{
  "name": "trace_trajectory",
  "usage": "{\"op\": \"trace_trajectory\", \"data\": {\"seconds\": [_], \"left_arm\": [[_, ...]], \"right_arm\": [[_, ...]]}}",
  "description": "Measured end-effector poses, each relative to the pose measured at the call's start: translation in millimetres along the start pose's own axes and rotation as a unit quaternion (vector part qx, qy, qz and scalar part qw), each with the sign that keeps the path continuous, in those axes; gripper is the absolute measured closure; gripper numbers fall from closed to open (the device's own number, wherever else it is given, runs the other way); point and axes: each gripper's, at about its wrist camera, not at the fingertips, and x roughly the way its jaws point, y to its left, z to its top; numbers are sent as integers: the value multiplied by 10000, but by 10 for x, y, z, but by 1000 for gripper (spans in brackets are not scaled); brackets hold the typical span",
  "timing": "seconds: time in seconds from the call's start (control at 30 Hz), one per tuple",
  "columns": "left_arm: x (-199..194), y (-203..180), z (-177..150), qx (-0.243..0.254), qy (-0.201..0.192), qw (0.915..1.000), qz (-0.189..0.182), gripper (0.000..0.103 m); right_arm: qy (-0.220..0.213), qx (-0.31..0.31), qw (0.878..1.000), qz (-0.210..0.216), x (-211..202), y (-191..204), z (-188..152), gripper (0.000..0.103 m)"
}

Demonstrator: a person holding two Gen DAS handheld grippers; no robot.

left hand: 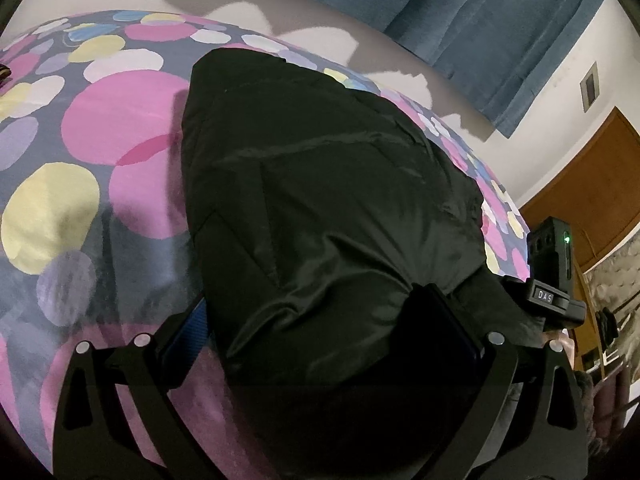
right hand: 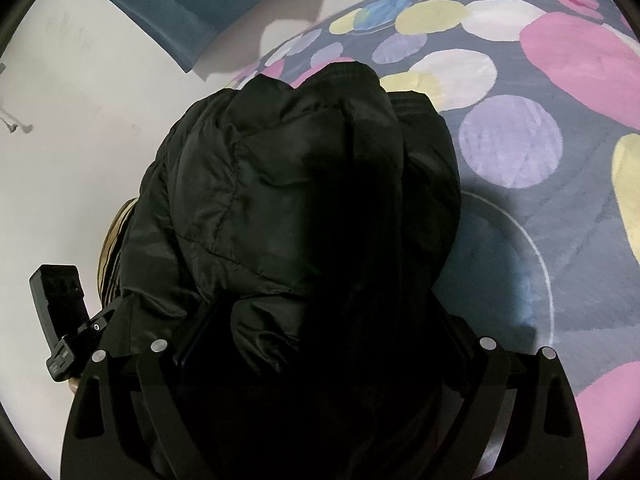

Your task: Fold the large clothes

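Black padded jacket (left hand: 320, 200): bunched between both tongs, its bulk spreading ahead of them onto the rug (left hand: 112, 120); rug patterned with pink, yellow, lilac and white circles on grey. Left tongs (left hand: 320, 344): fingers (left hand: 188, 336) either side of a thick fold, pinching the jacket. Right tongs (right hand: 320, 356): likewise pinching a wad of the jacket. Blue curtain (left hand: 500, 28): well beyond the left tongs; wooden door (left hand: 592, 184): to their right.
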Motion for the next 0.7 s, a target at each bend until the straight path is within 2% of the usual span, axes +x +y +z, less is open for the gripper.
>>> {"op": "trace_trajectory", "data": {"seconds": [0.7], "left_arm": [[-14,-42,-30,100,-65,9996,245,3]], "right_arm": [[-52,73,9998,155,34,-41,-35,12]]}}
